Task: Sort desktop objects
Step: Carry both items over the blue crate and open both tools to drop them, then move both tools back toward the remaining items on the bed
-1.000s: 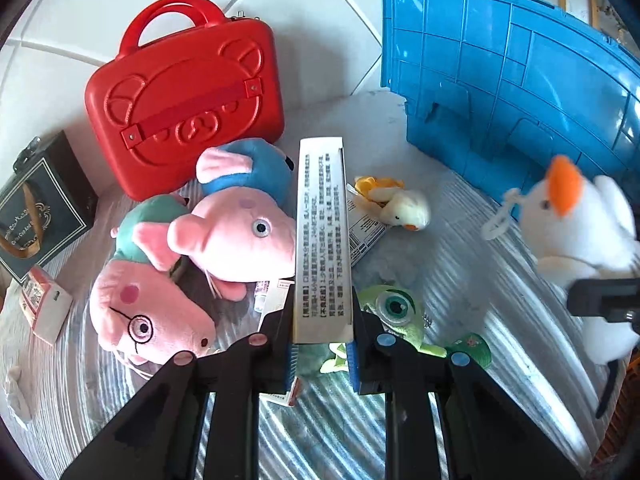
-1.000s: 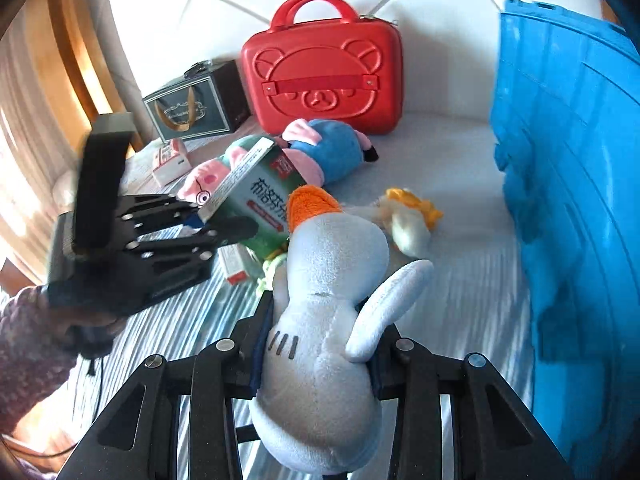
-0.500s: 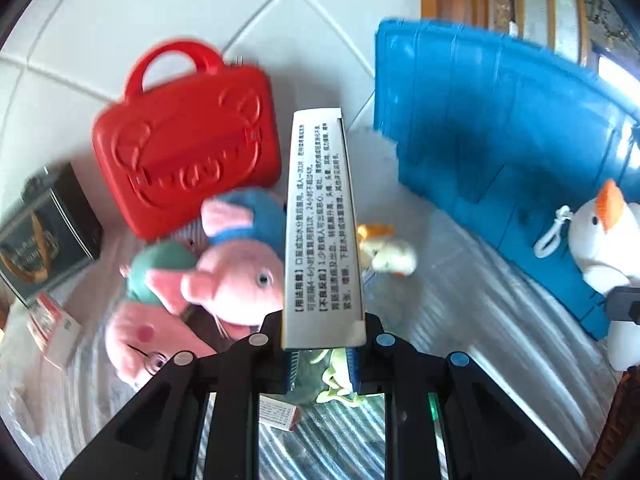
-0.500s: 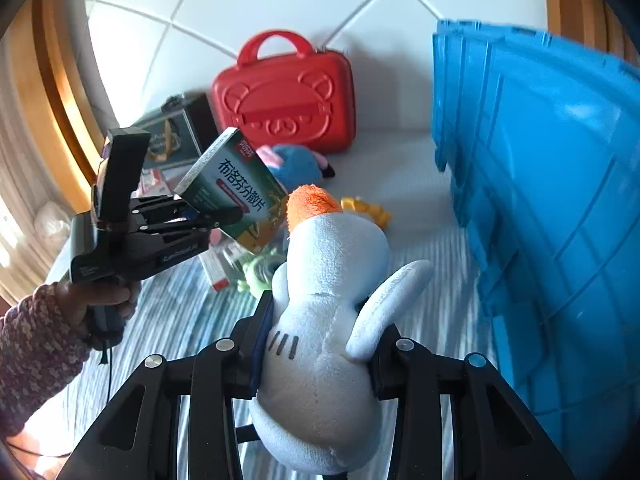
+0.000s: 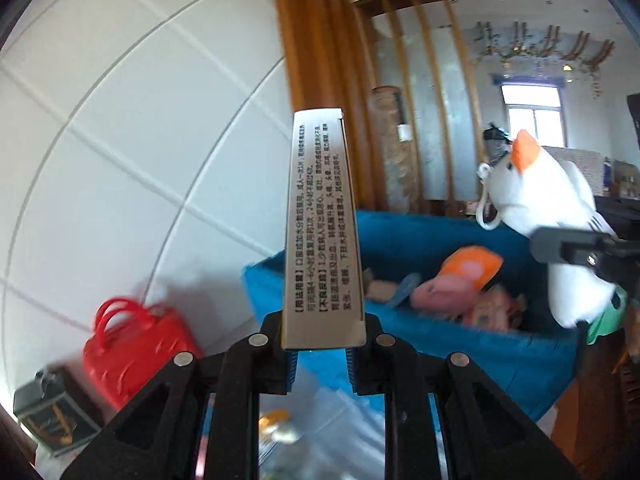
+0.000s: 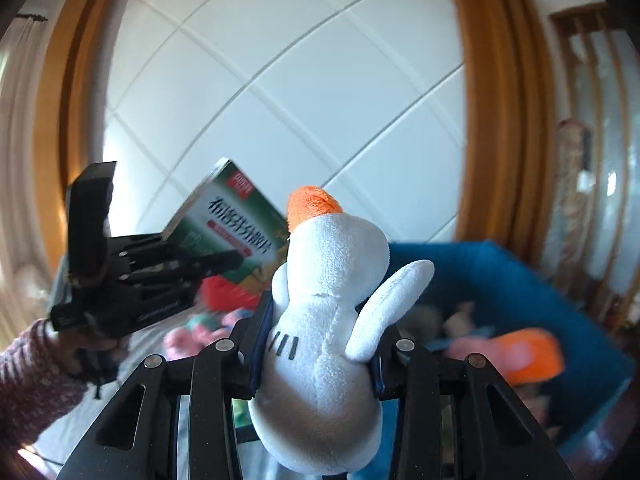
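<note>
My left gripper (image 5: 322, 354) is shut on a flat medicine box (image 5: 322, 232), held on edge with its printed grey side up. The same medicine box (image 6: 232, 236) shows its green face in the right wrist view, in the left gripper (image 6: 224, 258) at left. My right gripper (image 6: 316, 360) is shut on a white plush duck (image 6: 324, 320) with an orange beak. That plush duck (image 5: 552, 216) appears at the right of the left wrist view. Both are raised above the rim of the blue crate (image 5: 520, 356), which holds several plush toys (image 5: 452, 284).
A red bear-face case (image 5: 132, 356) and a dark gift box (image 5: 48, 412) stand low at the left by the white tiled wall (image 5: 120, 160). Blurred pink plush toys (image 6: 188, 332) lie on the table below. A sleeve (image 6: 28, 376) holds the left gripper. Wooden posts (image 5: 316, 60) rise behind the blue crate (image 6: 520, 292).
Both grippers have risen sharply with the box and the duck, tilting up from the table. The crate's inside has come into view; the table toys have dropped to the bottom edge.
</note>
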A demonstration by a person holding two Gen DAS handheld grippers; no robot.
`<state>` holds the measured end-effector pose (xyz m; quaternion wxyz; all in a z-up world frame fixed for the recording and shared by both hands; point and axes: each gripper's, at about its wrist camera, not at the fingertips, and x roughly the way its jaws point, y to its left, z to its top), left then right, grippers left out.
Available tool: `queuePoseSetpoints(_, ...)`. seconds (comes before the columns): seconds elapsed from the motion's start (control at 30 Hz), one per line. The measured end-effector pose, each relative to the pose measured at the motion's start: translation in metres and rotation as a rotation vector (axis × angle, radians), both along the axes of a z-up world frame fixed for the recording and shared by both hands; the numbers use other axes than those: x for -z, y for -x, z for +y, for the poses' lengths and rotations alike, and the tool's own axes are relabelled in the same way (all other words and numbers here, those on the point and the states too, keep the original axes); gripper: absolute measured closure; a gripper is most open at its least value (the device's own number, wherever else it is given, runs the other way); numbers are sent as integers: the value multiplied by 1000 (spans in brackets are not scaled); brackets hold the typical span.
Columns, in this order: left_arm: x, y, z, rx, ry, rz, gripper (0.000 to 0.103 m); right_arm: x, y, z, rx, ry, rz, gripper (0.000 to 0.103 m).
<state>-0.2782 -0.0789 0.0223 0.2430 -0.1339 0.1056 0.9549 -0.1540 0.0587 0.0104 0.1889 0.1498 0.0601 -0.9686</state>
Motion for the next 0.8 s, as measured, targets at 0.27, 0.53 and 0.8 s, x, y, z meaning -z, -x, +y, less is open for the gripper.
queuePoseSetpoints(0.27, -27, 47, 133, 66, -16, -60, 84, -41, 74, 126, 153, 66, -40, 65)
queuePoseSetpoints(0.53, -46, 112, 194, -160, -4, -74, 11, -43, 188, 188, 267, 105, -129, 40)
queuePoseSetpoints(0.8, -57, 85, 196, -311, 15, 72, 0, -58, 194, 219, 193, 196, -66, 21)
